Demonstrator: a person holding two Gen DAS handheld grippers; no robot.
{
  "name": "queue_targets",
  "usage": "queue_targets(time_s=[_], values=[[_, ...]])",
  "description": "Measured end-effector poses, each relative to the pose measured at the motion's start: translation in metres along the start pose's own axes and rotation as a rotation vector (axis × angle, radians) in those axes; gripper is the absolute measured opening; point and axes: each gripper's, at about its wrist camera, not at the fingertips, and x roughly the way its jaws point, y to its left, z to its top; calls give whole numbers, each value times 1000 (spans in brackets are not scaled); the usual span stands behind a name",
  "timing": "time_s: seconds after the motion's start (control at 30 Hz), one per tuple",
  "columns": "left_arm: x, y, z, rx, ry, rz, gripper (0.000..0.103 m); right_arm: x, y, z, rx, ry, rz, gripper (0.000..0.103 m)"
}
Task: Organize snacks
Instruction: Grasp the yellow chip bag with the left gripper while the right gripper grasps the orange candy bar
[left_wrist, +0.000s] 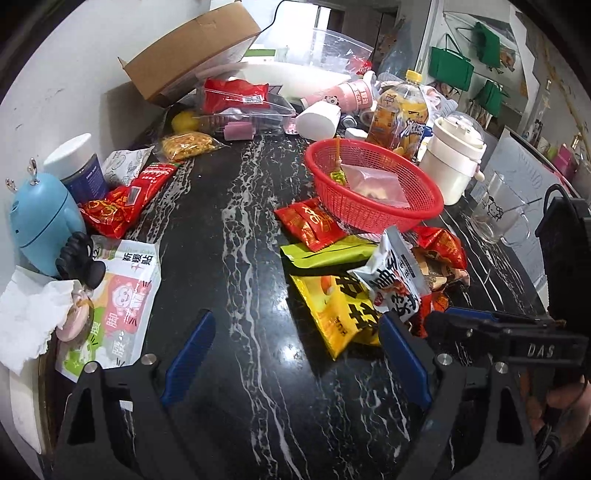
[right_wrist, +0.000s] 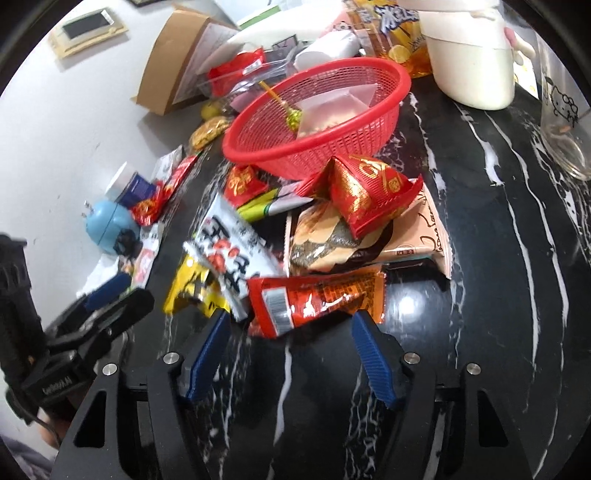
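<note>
Right gripper (right_wrist: 288, 354) jaws apart, nothing clamped; flat orange-red foil snack packet (right_wrist: 314, 301) just ahead of tips. Best: straddle near edge, pinch flat. Red plastic mesh basket (right_wrist: 400, 79) beyond. Left gripper (left_wrist: 295, 354) apart, empty.

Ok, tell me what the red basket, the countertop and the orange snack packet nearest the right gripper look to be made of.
Red basket: likely moulded plastic, with a fine open mesh and a smooth rim.
Countertop: looks like polished black stone or an imitation of it; white veins and sharp light reflections show.
Orange snack packet: glossy plastic or foil film, crinkled, with crimped ends.
</note>
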Motion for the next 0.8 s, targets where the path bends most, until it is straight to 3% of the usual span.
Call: queue_targets(time_s=[0.23,0.53,0.63,0.8], values=[[9,-1,3,-7,9,-40,90,-1,-1,11,52,-31,-15,69],[36,-4,5,-40,91,-131,90,-1,-4,20,78,-66,-109,68],[42,-10,5,-21,107,-118,90,0,-3,23,59,-74,-141,64],[47,-17,6,13,104,-101,76,1,-2,21,12,-84,-195,57]])
